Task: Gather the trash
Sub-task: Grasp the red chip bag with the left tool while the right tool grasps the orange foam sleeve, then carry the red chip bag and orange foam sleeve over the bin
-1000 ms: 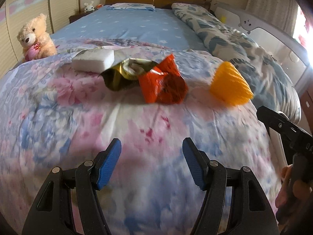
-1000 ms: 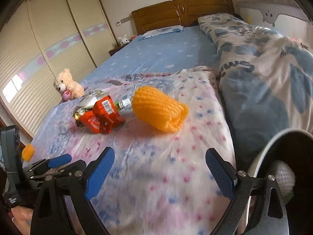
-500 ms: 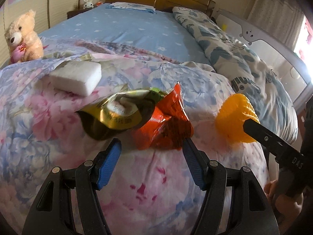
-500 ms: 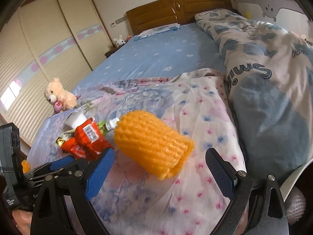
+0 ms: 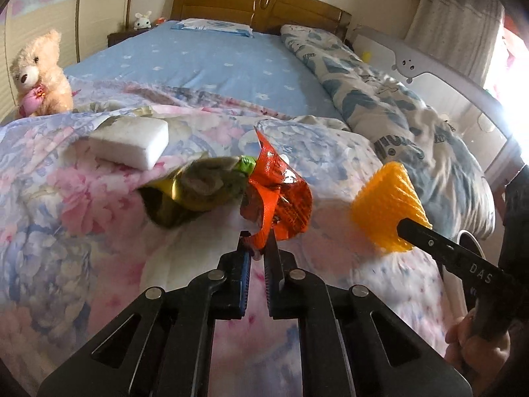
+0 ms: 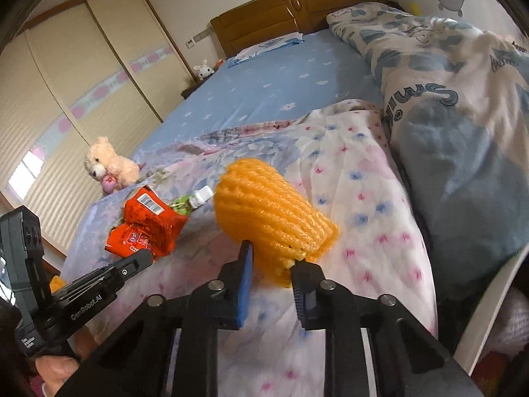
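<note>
Step in hand: grasping; both tools have closed on a piece of trash lying on the bed (image 5: 211,63), and lifting has, by the look of it, not begun.
Left tongs (image 5: 257,251): jaws almost together, pinching the near corner of the red wrapper (image 5: 281,195), which lies crumpled against a green-and-gold bag (image 5: 195,188).
Right tongs (image 6: 269,264): partly closed, jaws pressing the near end of the orange foam net (image 6: 271,211) from both sides.
Remaining trash: white foam block (image 5: 130,142) on the quilt, far left of the wrappers; a small bottle (image 6: 198,197) beside the red wrapper.
Bystander: teddy bear (image 5: 39,72) at the far left edge of the bed.
Bin: not clearly identifiable in either view.
Next move: probably raise both pieces clear of the quilt and carry them to a bin, keeping the thin wrapper corner from slipping.
</note>
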Available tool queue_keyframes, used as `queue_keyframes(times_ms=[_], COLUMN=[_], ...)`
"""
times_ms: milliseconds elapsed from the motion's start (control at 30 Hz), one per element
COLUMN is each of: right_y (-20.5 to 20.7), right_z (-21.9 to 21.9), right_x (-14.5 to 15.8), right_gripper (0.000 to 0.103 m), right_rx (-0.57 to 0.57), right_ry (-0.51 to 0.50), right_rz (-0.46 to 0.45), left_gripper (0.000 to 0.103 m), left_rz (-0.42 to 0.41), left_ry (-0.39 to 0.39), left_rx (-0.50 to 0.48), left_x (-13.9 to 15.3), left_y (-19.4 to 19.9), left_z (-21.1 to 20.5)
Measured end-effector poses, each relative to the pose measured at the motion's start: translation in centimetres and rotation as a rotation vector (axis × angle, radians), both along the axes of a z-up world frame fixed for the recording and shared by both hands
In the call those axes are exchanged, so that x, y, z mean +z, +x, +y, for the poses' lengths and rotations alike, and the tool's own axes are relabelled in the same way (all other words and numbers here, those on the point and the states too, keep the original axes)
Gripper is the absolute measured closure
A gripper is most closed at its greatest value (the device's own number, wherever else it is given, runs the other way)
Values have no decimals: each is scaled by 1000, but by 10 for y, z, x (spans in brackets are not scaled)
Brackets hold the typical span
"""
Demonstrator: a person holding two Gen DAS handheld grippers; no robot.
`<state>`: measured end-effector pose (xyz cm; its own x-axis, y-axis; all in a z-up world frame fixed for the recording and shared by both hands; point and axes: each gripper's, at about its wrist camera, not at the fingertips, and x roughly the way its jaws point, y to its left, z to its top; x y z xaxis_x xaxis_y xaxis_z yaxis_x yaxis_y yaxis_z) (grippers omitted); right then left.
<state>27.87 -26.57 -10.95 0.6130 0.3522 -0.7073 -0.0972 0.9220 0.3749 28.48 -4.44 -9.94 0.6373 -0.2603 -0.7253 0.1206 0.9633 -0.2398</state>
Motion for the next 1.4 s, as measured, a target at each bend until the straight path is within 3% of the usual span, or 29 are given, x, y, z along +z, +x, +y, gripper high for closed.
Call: queue_keyframes(times_ms=[600, 1400], right_y=[-94, -165], right_z=[-4, -43], right_x=[19, 39], right_gripper=[90, 90], right_rx=[22, -58], right_ry=[53, 67], right_rz=[-40, -88], left_gripper=[97, 97], left_rz=[-20, -50], left_ry=[18, 24], left_rx=[-86, -213], left_x=[13, 28], left_y=[-95, -137], left_z=[-20, -67])
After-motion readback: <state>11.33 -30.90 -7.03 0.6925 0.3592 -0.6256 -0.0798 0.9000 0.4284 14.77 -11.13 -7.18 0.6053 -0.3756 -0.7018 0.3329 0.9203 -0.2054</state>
